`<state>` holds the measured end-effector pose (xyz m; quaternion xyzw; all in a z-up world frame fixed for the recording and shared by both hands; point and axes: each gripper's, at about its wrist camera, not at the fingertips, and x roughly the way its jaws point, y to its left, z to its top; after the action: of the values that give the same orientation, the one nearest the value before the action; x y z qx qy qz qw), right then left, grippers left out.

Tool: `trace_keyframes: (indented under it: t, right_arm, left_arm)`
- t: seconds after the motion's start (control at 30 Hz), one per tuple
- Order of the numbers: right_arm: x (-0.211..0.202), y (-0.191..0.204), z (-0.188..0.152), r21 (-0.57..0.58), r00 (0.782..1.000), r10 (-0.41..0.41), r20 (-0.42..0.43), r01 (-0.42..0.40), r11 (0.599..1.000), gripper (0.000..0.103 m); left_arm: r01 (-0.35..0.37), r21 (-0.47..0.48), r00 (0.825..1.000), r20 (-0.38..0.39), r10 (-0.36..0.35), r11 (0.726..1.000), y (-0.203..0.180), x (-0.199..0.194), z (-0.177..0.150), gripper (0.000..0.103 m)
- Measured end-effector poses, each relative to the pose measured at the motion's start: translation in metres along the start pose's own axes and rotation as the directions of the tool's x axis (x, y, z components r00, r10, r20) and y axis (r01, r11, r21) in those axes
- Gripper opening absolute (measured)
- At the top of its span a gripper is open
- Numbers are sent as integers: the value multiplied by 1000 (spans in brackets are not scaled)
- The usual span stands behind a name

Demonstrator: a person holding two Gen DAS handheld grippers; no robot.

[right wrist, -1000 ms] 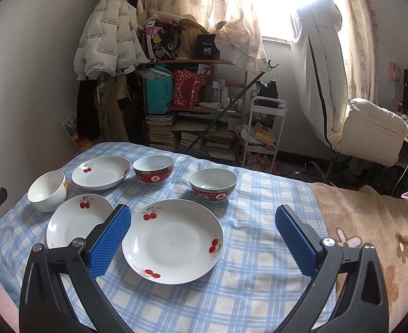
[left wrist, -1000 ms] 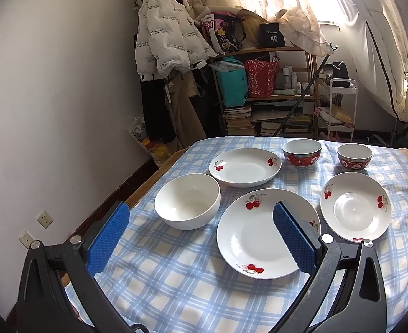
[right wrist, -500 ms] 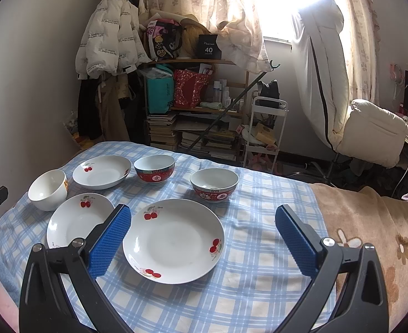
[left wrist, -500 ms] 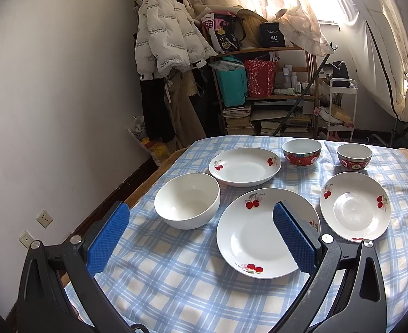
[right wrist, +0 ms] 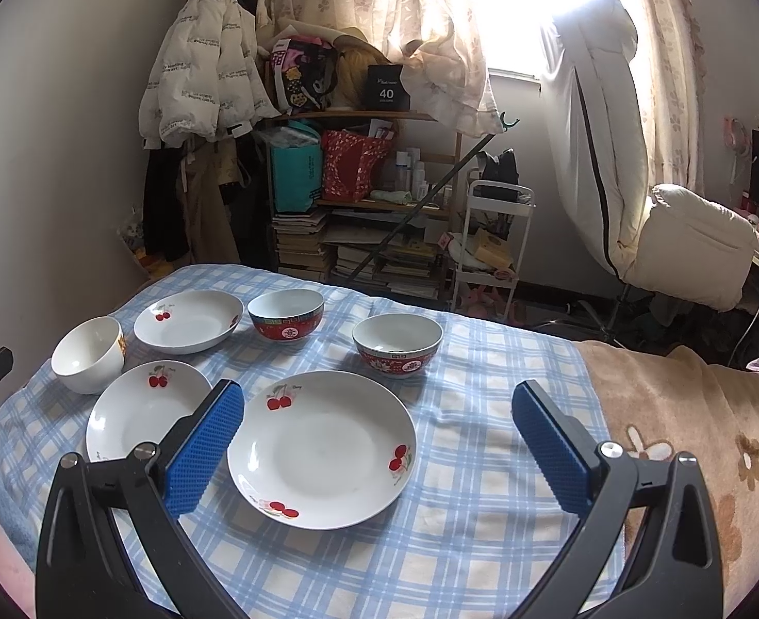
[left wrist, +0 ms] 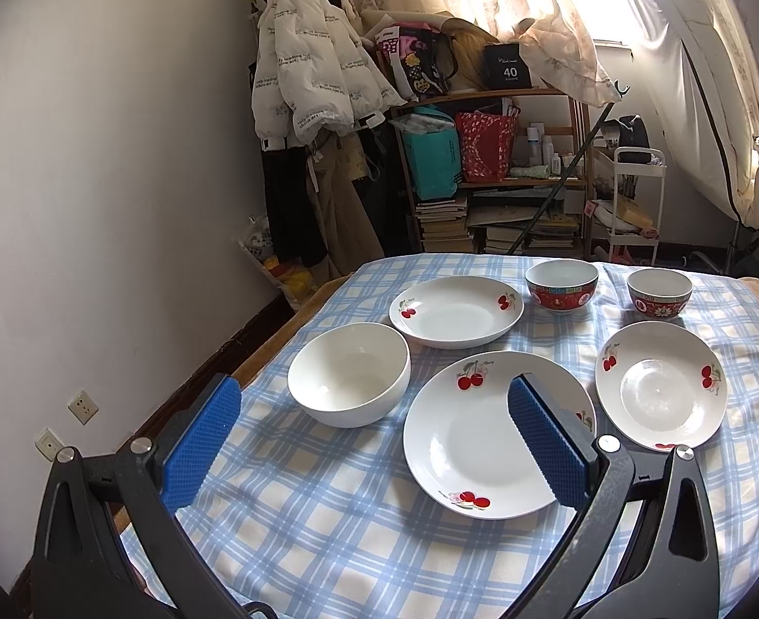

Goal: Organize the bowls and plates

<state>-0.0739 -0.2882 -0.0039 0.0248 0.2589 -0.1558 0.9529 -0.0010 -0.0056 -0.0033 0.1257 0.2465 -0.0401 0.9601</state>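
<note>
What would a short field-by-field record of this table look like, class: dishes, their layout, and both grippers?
surface: blue checked tablecloth
plates: three cherry-print, all separate: near plate, left plate, far plate
bowls: white bowl; two red patterned bowls
stacking: none, every dish lies apart
left hand-held gripper: open, empty, above the table
right hand-held gripper: open, empty, above the table
</note>
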Motion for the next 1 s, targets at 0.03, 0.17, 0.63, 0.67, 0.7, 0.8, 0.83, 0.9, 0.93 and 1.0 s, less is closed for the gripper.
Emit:
trace_keyframes:
  t: [0.03,0.17,0.63,0.67,0.7,0.8,0.83,0.9,0.93,1.0]
  right_arm:
    - [0,0,0,0,1000,0,0,0,1000,103]
    - [0,0,0,1,1000,0,1,0,1000,103]
    - [0,1,0,1,1000,-1,1,1,1000,103]
    - [0,0,0,1,1000,-1,1,1,1000,103]
    - [0,0,0,3,1000,-2,1,2,1000,103]
    - [1,0,0,1,1000,-2,-1,2,1000,103]
    - [1,0,0,1,1000,1,-2,-1,1000,103]
    - [1,-1,0,6,1000,27,-14,-26,1000,103]
    - [2,-1,2,13,999,38,-17,-38,999,103]
    - [-2,-4,2,17,999,41,-24,-40,999,103]
  left_arm:
    - [1,0,1000,1,-1,1000,0,0,0,102]
    - [2,-1,1000,9,-2,1000,1,-2,-1,102]
    - [-1,0,1000,9,1,1000,1,-3,0,102]
    - [-1,0,1000,8,1,1000,1,-3,0,102]
    - [0,1,1000,9,0,1000,1,-4,0,102]
    - [-4,1,1000,8,4,1000,1,-3,0,102]
    - [-16,6,1000,7,16,1000,0,-3,0,102]
    - [-28,23,999,17,28,999,-3,-4,0,102]
    - [-27,30,999,21,26,999,-4,-4,0,102]
    - [-16,37,1000,15,16,999,-7,-1,3,102]
